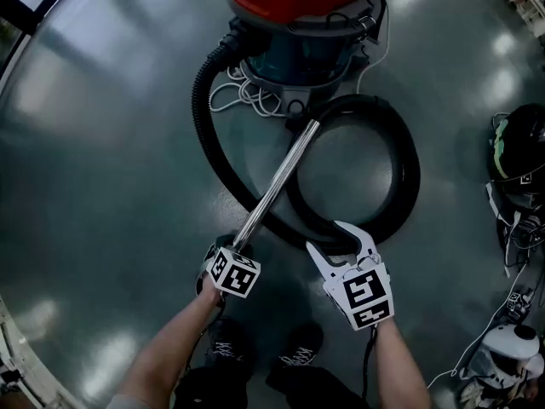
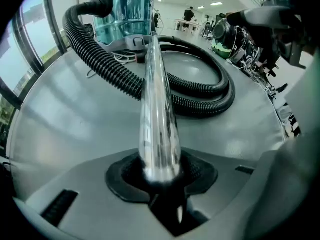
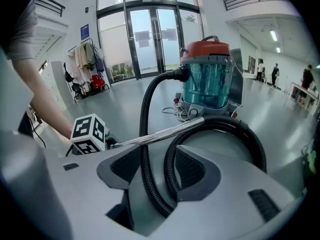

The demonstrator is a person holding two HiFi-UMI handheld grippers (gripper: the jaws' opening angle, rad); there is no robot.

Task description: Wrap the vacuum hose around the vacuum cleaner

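Two grips to manage: my left gripper (image 1: 232,250) has its jaws pinching the metal wand (image 1: 277,186), while my right gripper (image 1: 341,239) has its jaws spread over the hose (image 1: 400,169), which is looped on the floor (image 1: 102,186) beside the vacuum cleaner (image 1: 298,7). I'd clamp squarely on that bend, then lift both together.

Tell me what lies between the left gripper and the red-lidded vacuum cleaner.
In the head view, a shiny metal tube runs from the left gripper toward the red-lidded vacuum cleaner, crossing the black ribbed hose.
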